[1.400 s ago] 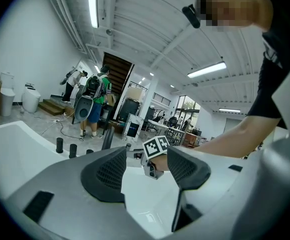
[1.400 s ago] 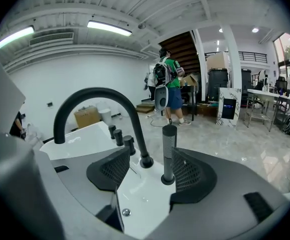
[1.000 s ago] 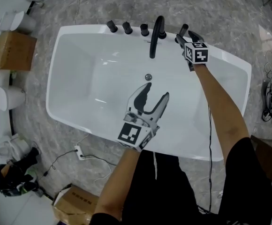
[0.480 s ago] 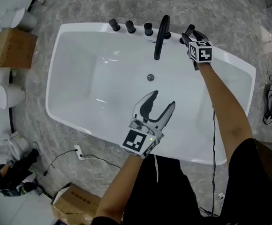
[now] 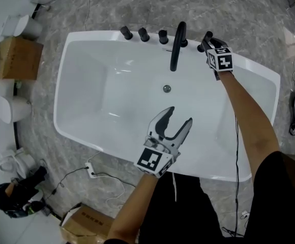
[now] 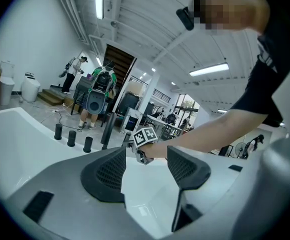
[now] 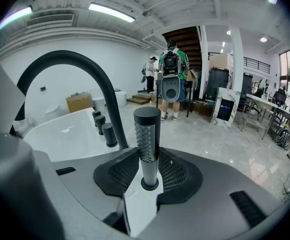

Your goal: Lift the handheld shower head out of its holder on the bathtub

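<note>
Tub [image 5: 112, 85] basin is lying wide open, left gripper [image 5: 180, 115] hanging over it with jaws apart and free room all round. Back rim is crowding up: three knobs [image 5: 144, 34] standing in a row, spout [image 5: 177, 44] arching over the basin just left of the shower head [image 5: 207, 36]. Right gripper [image 7: 147, 159] is filling the gap beside the spout, jaws just closing and pressing on the shower head between them. Straight above the shower head nothing is blocking.
</note>
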`<act>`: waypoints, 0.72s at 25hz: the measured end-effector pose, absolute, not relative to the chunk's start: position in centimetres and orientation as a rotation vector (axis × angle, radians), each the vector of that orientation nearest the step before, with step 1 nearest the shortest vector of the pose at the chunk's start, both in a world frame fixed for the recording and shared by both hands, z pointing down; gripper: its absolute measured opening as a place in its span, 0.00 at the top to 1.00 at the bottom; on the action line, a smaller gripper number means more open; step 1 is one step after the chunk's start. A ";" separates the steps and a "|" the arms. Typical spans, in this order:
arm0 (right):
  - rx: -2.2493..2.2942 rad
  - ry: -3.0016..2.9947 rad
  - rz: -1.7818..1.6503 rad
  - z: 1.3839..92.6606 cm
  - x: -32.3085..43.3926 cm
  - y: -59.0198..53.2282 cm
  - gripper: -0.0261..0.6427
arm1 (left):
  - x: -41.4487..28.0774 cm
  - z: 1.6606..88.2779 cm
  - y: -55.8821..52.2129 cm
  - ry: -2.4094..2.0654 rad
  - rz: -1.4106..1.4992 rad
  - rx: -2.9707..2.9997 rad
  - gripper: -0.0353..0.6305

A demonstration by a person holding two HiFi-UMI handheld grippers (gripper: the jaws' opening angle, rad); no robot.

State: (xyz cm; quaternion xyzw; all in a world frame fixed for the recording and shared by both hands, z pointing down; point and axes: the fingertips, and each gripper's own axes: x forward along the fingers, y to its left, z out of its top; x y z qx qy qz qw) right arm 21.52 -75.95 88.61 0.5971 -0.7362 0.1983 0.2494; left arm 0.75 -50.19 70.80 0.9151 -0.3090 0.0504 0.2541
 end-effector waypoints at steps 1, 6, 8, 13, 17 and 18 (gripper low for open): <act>1.615 -2.004 0.549 88.6 21.4 -75.9 0.80 | 0.7 70.8 -50.1 -0.837 0.134 2.486 0.59; 1.598 -2.018 0.539 87.4 21.1 -75.8 0.80 | 0.5 70.8 -50.0 -0.835 0.127 2.494 0.59; 1.608 -2.028 0.517 86.4 21.0 -75.8 0.80 | 0.3 70.7 -49.7 -0.837 0.125 2.499 0.59; 1.597 -2.029 0.498 83.9 20.6 -75.1 0.80 | -0.5 69.2 -49.3 -0.850 0.131 2.503 0.59; 1.642 -2.027 0.512 80.9 21.1 -74.3 0.80 | -0.9 66.2 -49.7 -0.869 0.119 2.518 0.59; 1.656 -2.024 0.518 80.1 21.2 -74.1 0.80 | -1.1 65.6 -49.8 -0.877 0.123 2.524 0.59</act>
